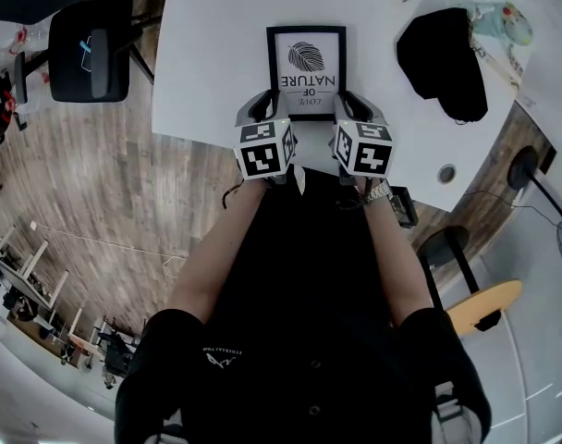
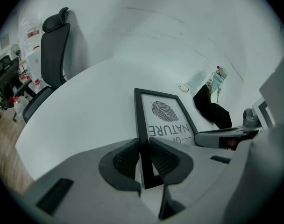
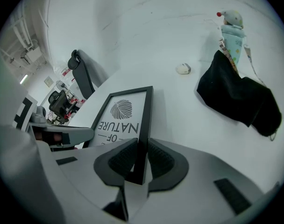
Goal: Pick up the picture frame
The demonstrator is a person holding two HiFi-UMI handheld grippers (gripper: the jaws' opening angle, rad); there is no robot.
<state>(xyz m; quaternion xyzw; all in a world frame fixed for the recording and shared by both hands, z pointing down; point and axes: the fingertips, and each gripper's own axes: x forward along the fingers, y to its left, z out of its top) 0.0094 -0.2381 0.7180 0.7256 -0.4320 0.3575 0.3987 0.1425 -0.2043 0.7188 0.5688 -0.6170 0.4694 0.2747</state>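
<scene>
picture frame [image 1: 306, 67] at the tabletop's [image 1: 216, 63] near edge, long axis running away from the person. left gripper [image 2: 143, 149] is clamped on its left rail, right gripper [image 3: 141, 157] on its right, both beside the near corners; possibly just lifting.

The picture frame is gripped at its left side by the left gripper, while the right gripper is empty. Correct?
No. The right gripper is not empty: the right gripper view shows its jaws closed on the right side of the picture frame. The left gripper grips the left side.
</scene>
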